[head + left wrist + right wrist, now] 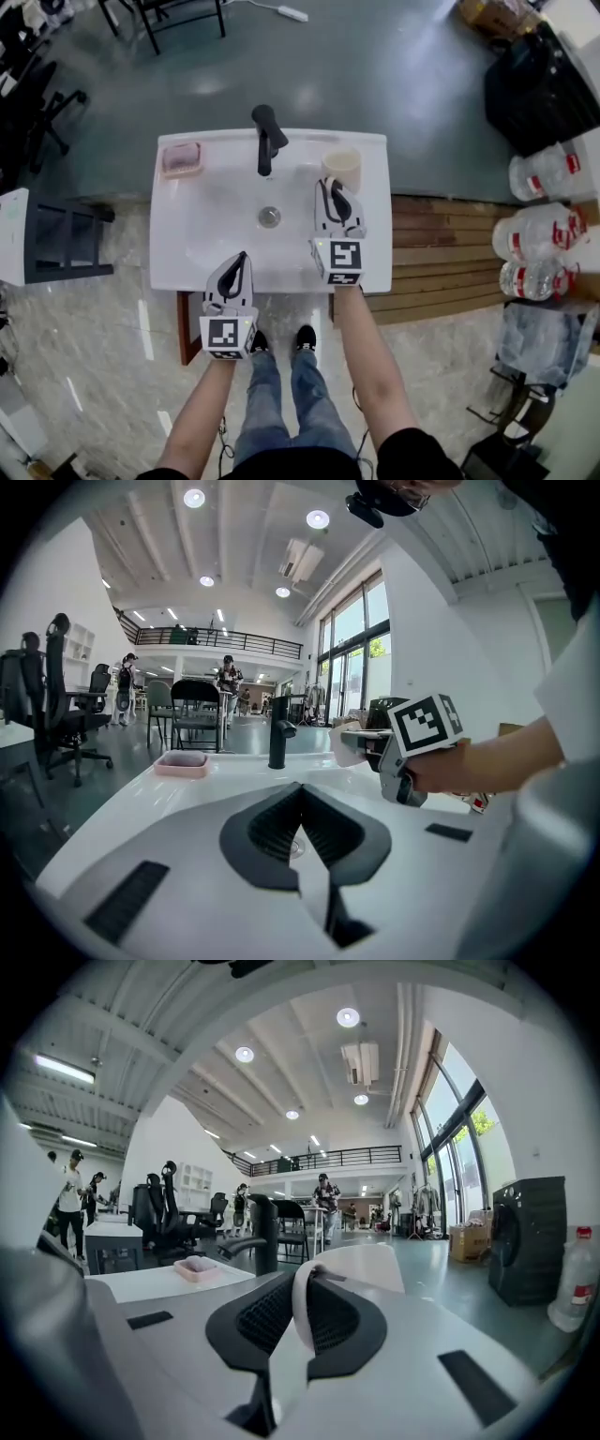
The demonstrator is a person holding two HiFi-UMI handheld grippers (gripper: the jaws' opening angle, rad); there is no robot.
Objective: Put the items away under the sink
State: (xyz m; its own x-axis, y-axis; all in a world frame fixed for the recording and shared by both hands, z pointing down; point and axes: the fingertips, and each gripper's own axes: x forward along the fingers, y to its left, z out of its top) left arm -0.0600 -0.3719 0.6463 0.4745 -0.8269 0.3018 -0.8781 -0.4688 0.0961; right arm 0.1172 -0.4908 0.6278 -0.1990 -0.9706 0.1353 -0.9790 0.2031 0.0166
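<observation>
Grey floor ringed the sink [187, 253], where my right gripper [330, 189] sat clenched on what I took for the handle of the cup [342, 167] at the back right corner, straight ahead of it, while my left gripper [242, 260] hung closed on nothing, farther off.

My left gripper [242, 261] and right gripper [330, 187] are white shells with black ribbed fingers [272, 827], and each has a cube with black-and-white square markers [228, 335]. I wear blue jeans [281, 398], black shoes [307, 337] and black short sleeves [417, 455].
</observation>
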